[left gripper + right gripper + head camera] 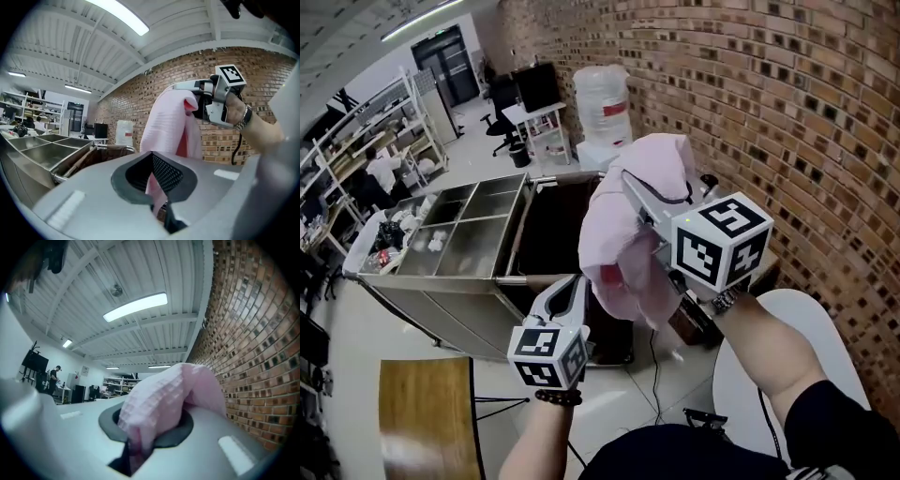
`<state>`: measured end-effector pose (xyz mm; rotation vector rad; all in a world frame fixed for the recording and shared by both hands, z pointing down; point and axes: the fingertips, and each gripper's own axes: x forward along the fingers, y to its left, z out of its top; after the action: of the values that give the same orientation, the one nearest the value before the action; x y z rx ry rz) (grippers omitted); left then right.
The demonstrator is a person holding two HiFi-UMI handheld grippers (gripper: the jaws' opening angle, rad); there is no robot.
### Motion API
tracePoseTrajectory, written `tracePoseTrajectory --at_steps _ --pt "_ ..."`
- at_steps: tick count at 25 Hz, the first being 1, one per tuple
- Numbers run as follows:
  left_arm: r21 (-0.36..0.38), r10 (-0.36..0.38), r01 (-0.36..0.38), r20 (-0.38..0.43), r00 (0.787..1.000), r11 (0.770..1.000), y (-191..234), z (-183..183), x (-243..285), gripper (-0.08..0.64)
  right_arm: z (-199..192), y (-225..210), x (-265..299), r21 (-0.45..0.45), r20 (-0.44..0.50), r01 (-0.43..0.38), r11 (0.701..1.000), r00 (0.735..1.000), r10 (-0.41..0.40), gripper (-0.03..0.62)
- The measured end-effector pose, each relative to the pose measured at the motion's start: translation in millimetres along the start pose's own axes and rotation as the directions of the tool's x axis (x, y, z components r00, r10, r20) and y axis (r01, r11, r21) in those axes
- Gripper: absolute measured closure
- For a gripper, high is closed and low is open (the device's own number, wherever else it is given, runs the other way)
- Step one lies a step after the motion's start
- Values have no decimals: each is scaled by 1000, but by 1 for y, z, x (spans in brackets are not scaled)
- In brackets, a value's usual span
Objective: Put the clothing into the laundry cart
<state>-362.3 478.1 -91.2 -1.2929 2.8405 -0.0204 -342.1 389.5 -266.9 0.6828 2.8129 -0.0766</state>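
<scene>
One pink garment [633,234], hanging in the air near the brick wall [787,112], at the right edge of the single dark-lined laundry cart [546,234], not inside it. Two grippers: right gripper [136,446] clamped on the garment's upper bunch; left gripper [158,208] lower, jaws pinched together on a trailing strip of the same garment. Two marker cubes [722,239], one per gripper, patterned in black-and-white squares. One steel trolley [431,274] just beside the cart's left side. One water jug [602,103], label too small to read.
</scene>
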Motion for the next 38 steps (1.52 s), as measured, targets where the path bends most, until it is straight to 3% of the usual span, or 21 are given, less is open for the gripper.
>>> tracePoseTrajectory --at_steps 13,17,24,29,31,33,38 --pt "2 15 -15 4 1000 1000 64 10 -25 560 0 33 114 -61 -80 1 998 997 -6 524" --pt "-6 11 -11 1 1000 1000 77 5 -25 560 -50 27 148 -32 -186 6 999 982 -12 522" --pt "-31 14 -14 -18 1000 999 96 -16 -19 560 -185 7 188 -19 -420 -19 1000 907 10 516" --pt "-47 13 -14 -30 999 999 106 -25 -13 560 -248 7 206 -26 -531 -53 998 847 32 505" --pt "-50 12 -14 -34 999 999 109 -28 -12 560 -275 8 212 -16 -588 -73 997 807 50 455" --pt "-50 13 -15 -39 999 999 113 -33 -11 560 -295 6 213 -17 -630 -84 996 774 54 298" --pt "-60 9 -11 -43 999 998 120 -37 -9 560 -303 1 205 6 -626 -69 998 777 57 290"
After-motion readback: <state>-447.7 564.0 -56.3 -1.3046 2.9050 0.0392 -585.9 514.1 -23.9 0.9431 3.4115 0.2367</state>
